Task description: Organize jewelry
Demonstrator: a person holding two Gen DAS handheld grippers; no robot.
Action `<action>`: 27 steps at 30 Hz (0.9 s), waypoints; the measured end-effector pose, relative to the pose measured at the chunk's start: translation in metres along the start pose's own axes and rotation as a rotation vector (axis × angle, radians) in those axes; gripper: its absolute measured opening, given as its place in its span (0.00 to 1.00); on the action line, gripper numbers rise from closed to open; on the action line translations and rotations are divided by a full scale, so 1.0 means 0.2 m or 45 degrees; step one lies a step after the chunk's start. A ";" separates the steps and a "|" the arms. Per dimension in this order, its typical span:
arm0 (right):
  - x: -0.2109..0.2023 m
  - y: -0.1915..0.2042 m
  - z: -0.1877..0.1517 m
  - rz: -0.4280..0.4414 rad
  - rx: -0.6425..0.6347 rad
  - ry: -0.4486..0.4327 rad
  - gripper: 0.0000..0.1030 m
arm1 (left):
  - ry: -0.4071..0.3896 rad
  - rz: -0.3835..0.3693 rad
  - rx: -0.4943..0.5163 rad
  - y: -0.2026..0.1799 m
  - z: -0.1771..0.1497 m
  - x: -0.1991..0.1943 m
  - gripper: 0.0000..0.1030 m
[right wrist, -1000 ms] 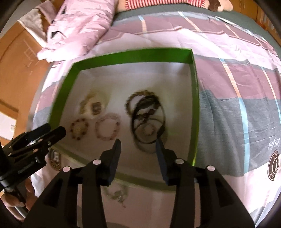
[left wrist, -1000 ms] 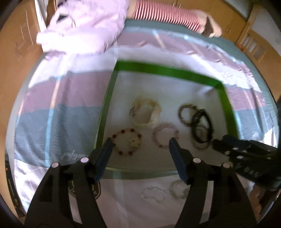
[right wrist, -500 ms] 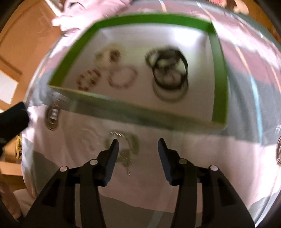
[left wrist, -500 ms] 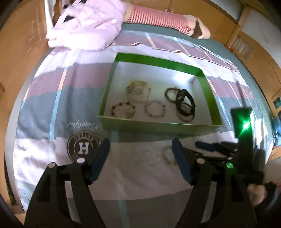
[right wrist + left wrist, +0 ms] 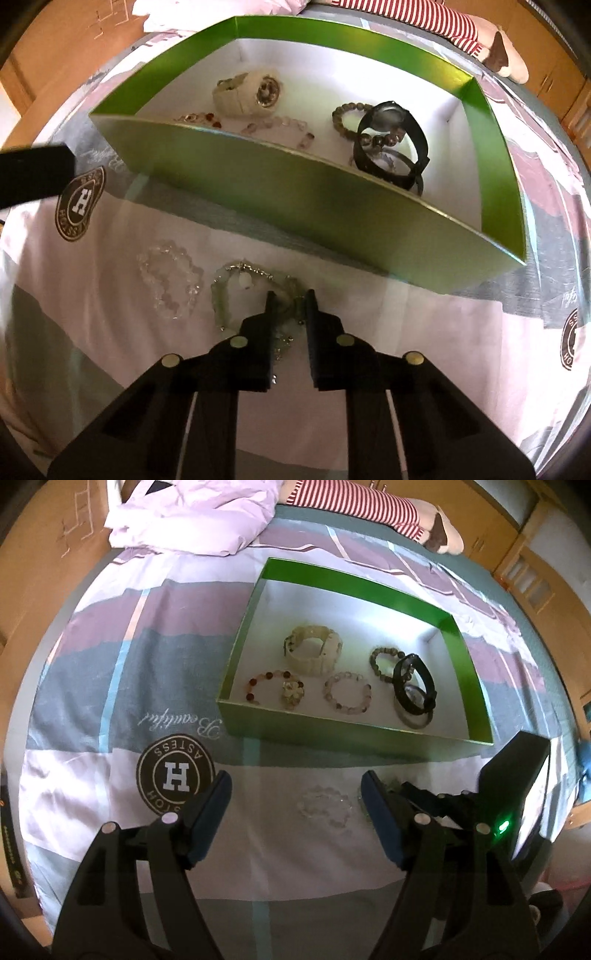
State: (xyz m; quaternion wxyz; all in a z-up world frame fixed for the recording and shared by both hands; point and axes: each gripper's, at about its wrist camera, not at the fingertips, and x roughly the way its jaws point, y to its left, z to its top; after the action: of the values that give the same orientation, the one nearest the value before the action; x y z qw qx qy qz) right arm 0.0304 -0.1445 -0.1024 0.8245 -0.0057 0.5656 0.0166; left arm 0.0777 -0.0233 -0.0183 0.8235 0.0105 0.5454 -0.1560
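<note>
the pale green bead bracelet lies on the bed just in front of the green box, beside a clear bead bracelet. the right gripper has just been closing, its jaws now pinching the bracelet's near strand; the left gripper hangs spread and empty. light, floppy and slick, it is probably best nipped across one strand so it dangles.

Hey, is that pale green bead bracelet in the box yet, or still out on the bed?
Out. The pale green bracelet lies on the bedspread in front of the green box, between the right gripper fingers.
</note>
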 end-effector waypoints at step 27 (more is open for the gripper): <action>-0.43 -0.28 -0.08 0.127 0.194 -0.252 0.14 | 0.211 0.123 0.128 -0.09 -0.13 0.33 0.72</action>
State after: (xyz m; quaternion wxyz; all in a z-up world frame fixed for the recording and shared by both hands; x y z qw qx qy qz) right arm -0.0131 -0.2022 -0.0287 0.8724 0.0868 0.4808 0.0152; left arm 0.0738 -0.0528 -0.0857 0.7805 0.0911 0.6019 -0.1419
